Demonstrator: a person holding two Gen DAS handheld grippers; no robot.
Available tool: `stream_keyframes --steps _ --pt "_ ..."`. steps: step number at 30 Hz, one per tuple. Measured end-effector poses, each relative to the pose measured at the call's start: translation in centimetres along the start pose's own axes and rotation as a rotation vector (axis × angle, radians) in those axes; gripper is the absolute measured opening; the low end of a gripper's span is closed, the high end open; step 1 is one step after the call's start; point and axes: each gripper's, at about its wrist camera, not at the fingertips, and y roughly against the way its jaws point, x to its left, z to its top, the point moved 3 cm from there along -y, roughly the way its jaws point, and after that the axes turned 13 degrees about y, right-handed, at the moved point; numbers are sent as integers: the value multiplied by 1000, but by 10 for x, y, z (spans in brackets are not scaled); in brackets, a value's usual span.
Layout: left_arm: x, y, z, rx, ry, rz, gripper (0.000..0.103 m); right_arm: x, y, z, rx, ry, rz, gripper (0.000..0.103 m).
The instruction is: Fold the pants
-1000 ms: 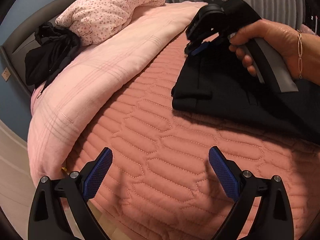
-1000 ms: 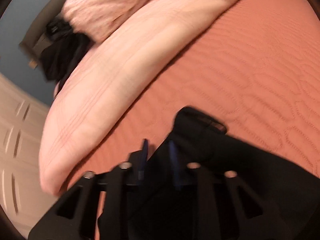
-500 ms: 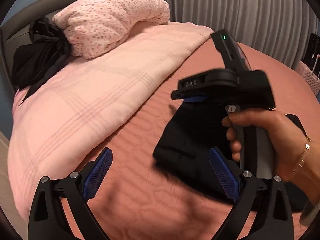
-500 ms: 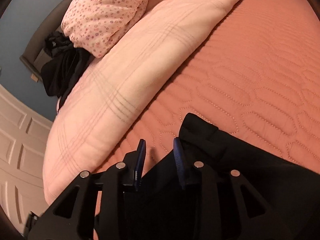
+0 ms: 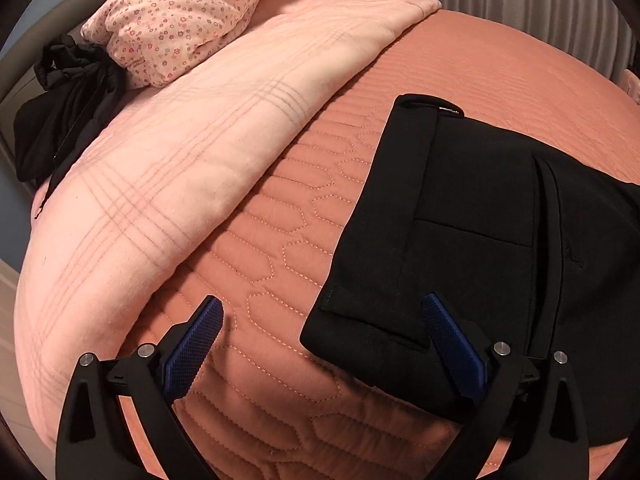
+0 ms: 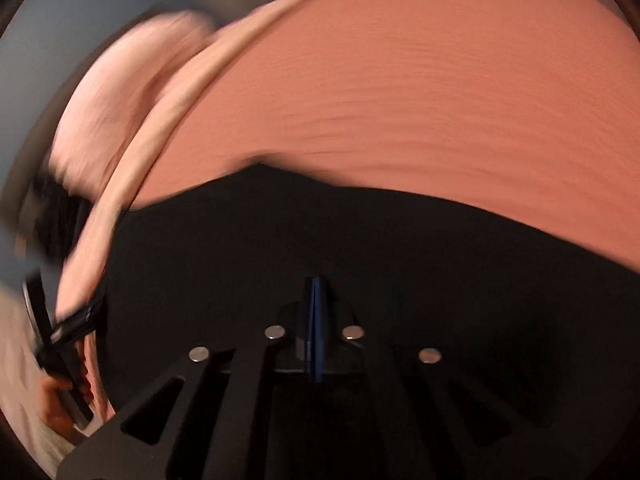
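I am seeing the right tool (image 6: 316,332) now closed and off the pants (image 5: 480,220) (its view is blurred); my left tool (image 5: 320,328) is waiting open beside the waistband corner on the bed (image 5: 280,232).

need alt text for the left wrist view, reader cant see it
Black pants lie flat on a quilted salmon bedspread, waistband corner nearest the open left tongs, which hold nothing. A pale pink blanket, a floral pillow and a dark garment lie beyond.

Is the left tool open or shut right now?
Open: the left tool shows its blue pads wide apart, straddling a corner of the black pants.
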Motion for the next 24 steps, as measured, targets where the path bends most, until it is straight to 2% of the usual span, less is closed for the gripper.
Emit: stream_keyframes --steps 1,2,3,5,7,8,9,10,11,12,14,15,17,18,19,20,21,22,23,24 --pt "-3 2 0 6 -9 25 98 -27 31 -4 -53 -87 -80 0" --pt "-6 9 4 8 -12 61 97 -29 45 -3 -78 -82 -110 7" --pt "-11 18 11 -9 -6 83 93 -21 49 0 -84 -40 -93 7" --pt "-34 58 25 -97 37 6 94 23 33 6 -44 80 13 7" --pt "-75 77 38 -116 50 -89 97 79 -3 12 4 244 119 6" --pt "-97 73 40 -106 21 -97 98 89 -17 13 24 301 114 6" --pt "-121 59 41 -85 -32 -62 98 96 -36 15 63 362 80 4" --pt "-148 32 37 -56 -124 29 98 85 -56 23 96 381 26 2" --pt "-160 9 32 -48 -190 120 98 62 -58 36 72 299 74 0" --pt "-163 -12 27 -43 -227 159 98 38 -50 50 36 176 63 0" --pt "-155 -8 33 -66 -165 134 98 25 -26 68 -38 123 -17 7" --pt "-153 -8 38 -59 -164 145 98 40 -22 73 -39 168 81 7" --pt "-154 -6 43 -64 -176 161 98 75 -39 70 64 284 218 7" --pt "-157 -7 42 -64 -189 176 98 98 -61 67 126 370 269 6" --pt "-160 -8 41 -70 -210 198 98 101 -76 68 143 387 247 3" --pt "-161 -8 41 -79 -228 212 98 93 -88 72 141 351 191 2" --pt "-161 -10 42 -83 -243 222 98 79 -94 83 114 261 157 0" --pt "-161 -8 42 -80 -248 227 98 58 -84 93 35 117 106 7" --pt "-159 -5 43 -82 -248 235 98 50 -71 96 -21 52 116 8" --pt "-156 1 44 -98 -247 268 98 52 -58 91 -50 45 193 8"
